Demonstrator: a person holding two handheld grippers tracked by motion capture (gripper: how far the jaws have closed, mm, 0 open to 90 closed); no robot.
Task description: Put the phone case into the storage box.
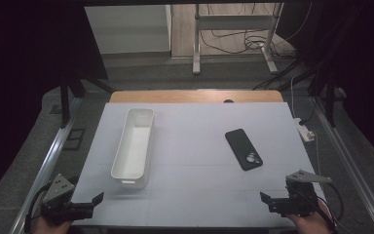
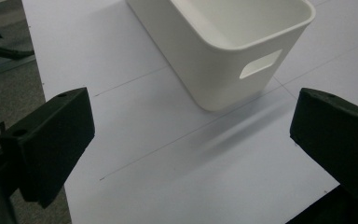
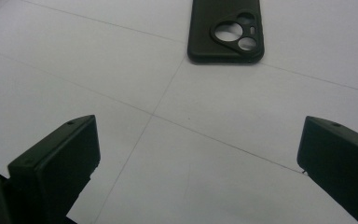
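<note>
Nothing is held at this point: both tools sit low at the bottom edge of the high view, the left gripper [image 1: 95, 201] in the lower left corner and the right gripper [image 1: 268, 199] in the lower right, each with its jaws spread wide and nothing between them. The black phone case [image 1: 243, 148] lies flat on the white table mat [image 1: 195, 146] right of centre in the high view, well apart from the right gripper and above it in the frame; in the right gripper view the phone case [image 3: 225, 30] sits at the top centre with its camera cut-outs facing up, directly ahead of the open jaws. The long white bin [image 1: 134, 146] stands left of centre in the high view, upright and empty as far as I can see; in the left gripper view the bin [image 2: 223, 46] fills the upper middle, its near end wall with the handle slot turned toward the jaws. I'd judge this to be the very start, the approach not yet made, and the likely job is getting the case into the bin. The next move seems to call for the right gripper to travel forward to the case, come down low and flat, and close on its thin edges, which will be fiddly since it lies flush on the mat. The left gripper looks placed to steady the bin if needed.
</note>
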